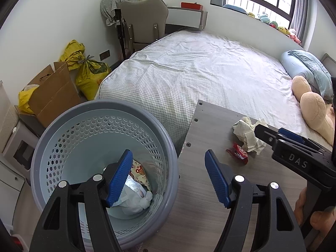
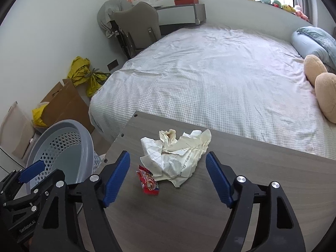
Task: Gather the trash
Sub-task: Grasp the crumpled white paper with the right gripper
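Note:
A crumpled cream paper (image 2: 176, 153) and a small red snack wrapper (image 2: 148, 181) lie on the grey wood-grain table (image 2: 252, 178). My right gripper (image 2: 168, 154) stands open just above them. The paper is in the gap between its blue pads, which do not touch it. My left gripper (image 1: 168, 153) is open and holds nothing. It hangs over the rim of the grey perforated basket (image 1: 63, 115), one finger above the basket, the other above the table (image 1: 210, 189). In the basket lie a white wad (image 1: 136, 201) and a patterned wrapper (image 1: 139, 171).
The bed (image 1: 199, 73) with checked sheet runs behind the table. A tan plush toy (image 1: 313, 109) and pillows lie at its right. A cardboard box (image 1: 54, 96), yellow bags (image 1: 90, 77) and a chair (image 1: 145, 21) stand at the left wall.

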`<action>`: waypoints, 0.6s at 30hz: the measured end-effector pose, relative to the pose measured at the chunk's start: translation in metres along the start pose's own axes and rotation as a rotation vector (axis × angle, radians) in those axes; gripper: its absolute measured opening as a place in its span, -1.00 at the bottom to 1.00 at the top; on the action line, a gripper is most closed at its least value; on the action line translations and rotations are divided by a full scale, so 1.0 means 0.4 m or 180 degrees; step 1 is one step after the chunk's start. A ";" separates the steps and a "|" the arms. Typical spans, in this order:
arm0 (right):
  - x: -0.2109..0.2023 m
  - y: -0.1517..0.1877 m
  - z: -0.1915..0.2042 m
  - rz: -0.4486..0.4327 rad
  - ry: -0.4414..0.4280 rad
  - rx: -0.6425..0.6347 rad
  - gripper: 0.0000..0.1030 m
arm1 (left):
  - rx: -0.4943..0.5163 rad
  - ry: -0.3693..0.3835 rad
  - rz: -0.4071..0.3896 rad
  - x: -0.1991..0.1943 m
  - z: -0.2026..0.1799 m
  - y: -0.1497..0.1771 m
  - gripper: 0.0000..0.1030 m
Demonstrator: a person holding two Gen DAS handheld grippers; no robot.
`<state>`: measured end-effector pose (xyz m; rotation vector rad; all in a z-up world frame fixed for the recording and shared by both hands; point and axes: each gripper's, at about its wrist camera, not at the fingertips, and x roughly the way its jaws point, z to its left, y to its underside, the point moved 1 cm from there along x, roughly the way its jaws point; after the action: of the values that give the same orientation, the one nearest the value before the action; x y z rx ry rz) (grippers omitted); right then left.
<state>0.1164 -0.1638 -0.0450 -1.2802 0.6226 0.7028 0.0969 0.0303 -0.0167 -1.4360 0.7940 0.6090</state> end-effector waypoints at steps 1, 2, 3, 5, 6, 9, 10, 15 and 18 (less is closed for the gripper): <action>0.006 -0.003 0.004 0.0006 0.0021 -0.0020 0.58 | -0.0010 0.0004 0.0000 0.001 0.002 -0.001 0.32; 0.013 -0.006 0.009 0.0011 0.0047 -0.0040 0.62 | -0.0017 0.0010 0.0000 0.003 0.004 -0.001 0.32; 0.021 -0.010 0.014 0.0021 0.0074 -0.0068 0.71 | -0.0020 0.0011 0.0004 0.004 0.004 -0.001 0.32; 0.036 -0.015 0.022 0.0052 0.0127 -0.0119 0.75 | -0.0023 0.0017 0.0020 0.009 0.003 -0.001 0.32; 0.045 -0.016 0.023 0.0075 0.0162 -0.0142 0.76 | -0.0023 0.0020 0.0024 0.010 0.005 -0.001 0.32; 0.074 -0.018 0.025 0.0147 0.0252 -0.0160 0.76 | -0.0016 0.0023 0.0034 0.012 0.003 -0.001 0.32; 0.081 -0.018 0.024 0.0160 0.0278 -0.0154 0.76 | -0.0015 0.0022 0.0035 0.013 0.003 -0.003 0.32; 0.108 -0.018 0.012 0.0216 0.0327 -0.0119 0.76 | -0.0024 0.0008 0.0034 0.014 0.007 -0.002 0.32; 0.118 -0.013 0.004 0.0276 0.0300 -0.0096 0.49 | -0.0028 0.0004 0.0042 0.014 0.006 0.000 0.32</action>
<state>0.1507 -0.1571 -0.0771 -1.3261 0.7503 0.7287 0.1006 0.0321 -0.0211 -1.4404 0.8032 0.6223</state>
